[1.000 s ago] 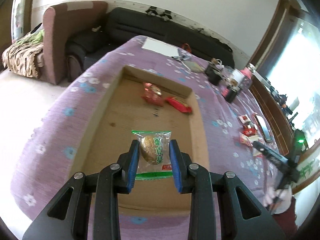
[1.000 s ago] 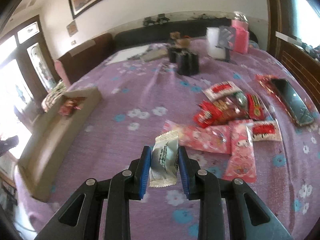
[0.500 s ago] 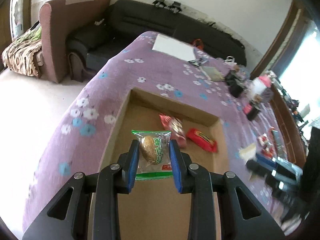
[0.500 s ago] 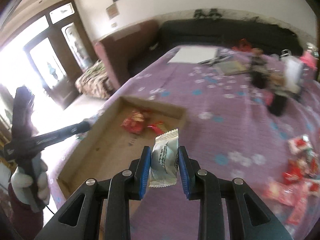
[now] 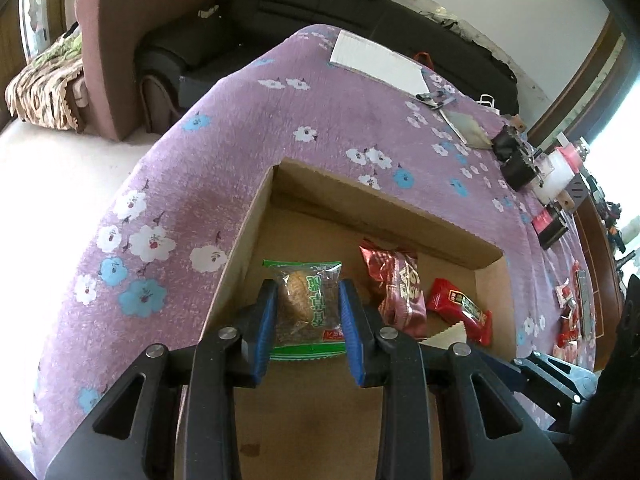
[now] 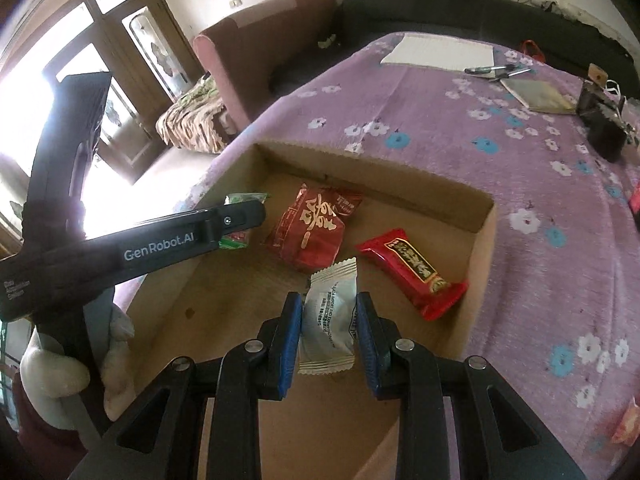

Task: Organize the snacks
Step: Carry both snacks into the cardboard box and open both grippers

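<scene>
I hold one snack in each gripper, both over the open cardboard box [image 6: 482, 224] that lies on the purple flowered cloth [image 5: 168, 184]. My left gripper [image 5: 307, 322] is clamped on the green-edged clear packet [image 5: 306, 312], above the left side of the box near its wall. My right gripper [image 6: 329, 340] is clamped on the white sachet [image 6: 330, 322], above the middle of the box floor. Two snacks already lie inside: a dark red bag [image 6: 310, 226] and a bright red bar [image 6: 414, 270], the bar close to the right wall. I think I keep the packets squeezed at their sides so they hang free and can drop flat. The bare cardboard in front of the red snacks looks like the place for them. More red packets wait on the cloth, well apart to the right [image 5: 568, 312].
</scene>
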Tool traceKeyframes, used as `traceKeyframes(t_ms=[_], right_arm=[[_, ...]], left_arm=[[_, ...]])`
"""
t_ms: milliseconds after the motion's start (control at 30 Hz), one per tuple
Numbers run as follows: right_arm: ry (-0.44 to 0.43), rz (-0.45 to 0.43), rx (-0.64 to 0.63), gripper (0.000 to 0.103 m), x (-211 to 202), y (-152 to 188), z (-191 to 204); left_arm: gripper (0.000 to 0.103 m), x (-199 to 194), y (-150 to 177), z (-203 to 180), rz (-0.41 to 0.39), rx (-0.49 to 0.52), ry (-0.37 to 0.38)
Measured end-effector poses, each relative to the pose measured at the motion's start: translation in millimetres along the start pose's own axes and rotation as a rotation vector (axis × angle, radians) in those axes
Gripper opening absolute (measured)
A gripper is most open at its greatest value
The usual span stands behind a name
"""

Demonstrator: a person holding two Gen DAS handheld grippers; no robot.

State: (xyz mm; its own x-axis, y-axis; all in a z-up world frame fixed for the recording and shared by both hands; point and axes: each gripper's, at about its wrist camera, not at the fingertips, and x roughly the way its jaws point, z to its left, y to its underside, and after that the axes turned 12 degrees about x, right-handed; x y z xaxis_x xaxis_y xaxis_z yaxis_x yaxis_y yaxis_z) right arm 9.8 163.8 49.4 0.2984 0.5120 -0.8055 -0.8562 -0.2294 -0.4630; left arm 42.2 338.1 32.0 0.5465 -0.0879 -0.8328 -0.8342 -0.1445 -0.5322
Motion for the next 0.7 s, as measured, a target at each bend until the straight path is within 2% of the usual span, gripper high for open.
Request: traceKeyframes(t_ms=[100,167,200,300,533,667,700], right_arm=[[0.011,-0.003,-0.006,0.030,6,-1,3],[0.016,-0.012,-0.006,0.031,5,-1,4],[0.010,-0.011,-0.006,0.031,4,-1,5],[0.017,-0.039,-0.024,0.031,-5,1,9],[0.017,-0.127,-0.043,0.034,-55,17,0],[0.003,-0.155,-0.009,0.034,-85,39,-26],[0.004,-0.160,-0.002,0.034,-91,44,-31]], left_arm=[[0.030,-2,-1,-2,-0.002,0.008,0.000],[0.042,-5,-1,-3,-0.006,0.008,-0.006],[0.045,-8,-1,-2,-0.014,0.003,-0.008],[0.046,-20,1,-1,-0.040,-0.012,-0.014],[0.046,-70,23,-14,-0.100,-0.024,-0.035],[0.062,-96,43,-33,-0.126,-0.033,0.010],[0.062,-103,51,-41,-0.135,-0.031,0.028]])
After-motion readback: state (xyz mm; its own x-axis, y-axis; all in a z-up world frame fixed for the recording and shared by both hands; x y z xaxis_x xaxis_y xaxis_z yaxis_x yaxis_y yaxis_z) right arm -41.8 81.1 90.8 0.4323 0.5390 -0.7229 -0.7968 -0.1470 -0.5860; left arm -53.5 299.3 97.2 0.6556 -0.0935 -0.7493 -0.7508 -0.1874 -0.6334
